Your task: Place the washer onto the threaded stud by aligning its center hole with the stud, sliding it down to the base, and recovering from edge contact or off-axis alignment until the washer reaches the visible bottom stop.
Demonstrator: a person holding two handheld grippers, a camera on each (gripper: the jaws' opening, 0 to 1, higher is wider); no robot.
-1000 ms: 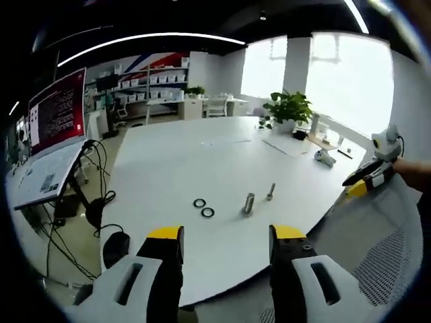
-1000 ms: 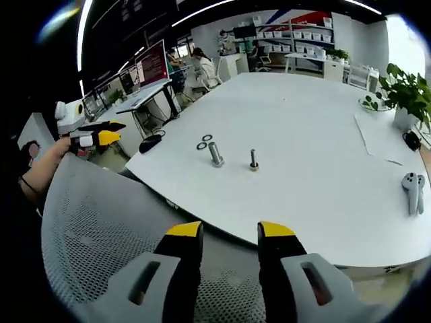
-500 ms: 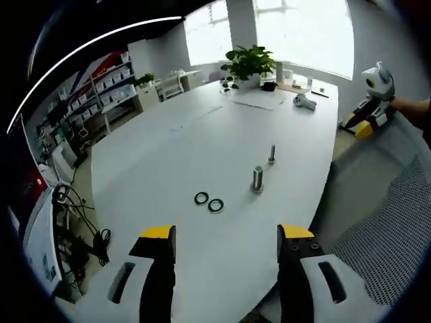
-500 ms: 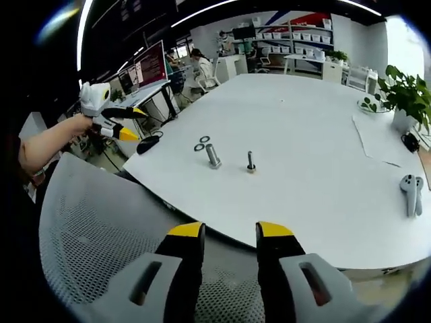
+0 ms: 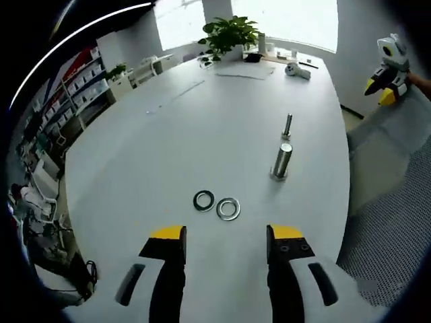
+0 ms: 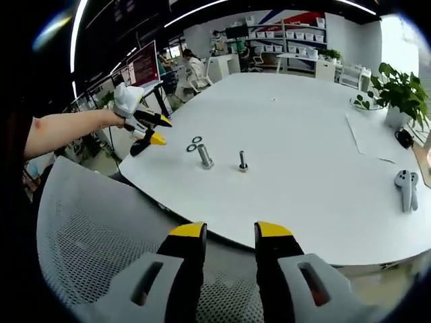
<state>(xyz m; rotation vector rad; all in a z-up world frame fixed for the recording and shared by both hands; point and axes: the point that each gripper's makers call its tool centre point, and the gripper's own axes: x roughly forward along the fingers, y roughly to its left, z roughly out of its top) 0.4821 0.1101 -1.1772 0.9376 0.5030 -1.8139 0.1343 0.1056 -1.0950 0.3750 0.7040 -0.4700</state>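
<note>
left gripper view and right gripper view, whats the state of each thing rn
left gripper: open, empty, over the table near the washers
right gripper: open, empty, over the mesh chair back
dark washer: flat on the table, loose
silver washer: flat beside it, loose
thick stud: upright, bare
thin stud: upright, bare

We see our right gripper over a mesh chair back, jaws parted with nothing between them. On the white table two washers lie side by side just beside a thick stud, a thinner stud nearby. Our left gripper hovers near the washers.
</note>
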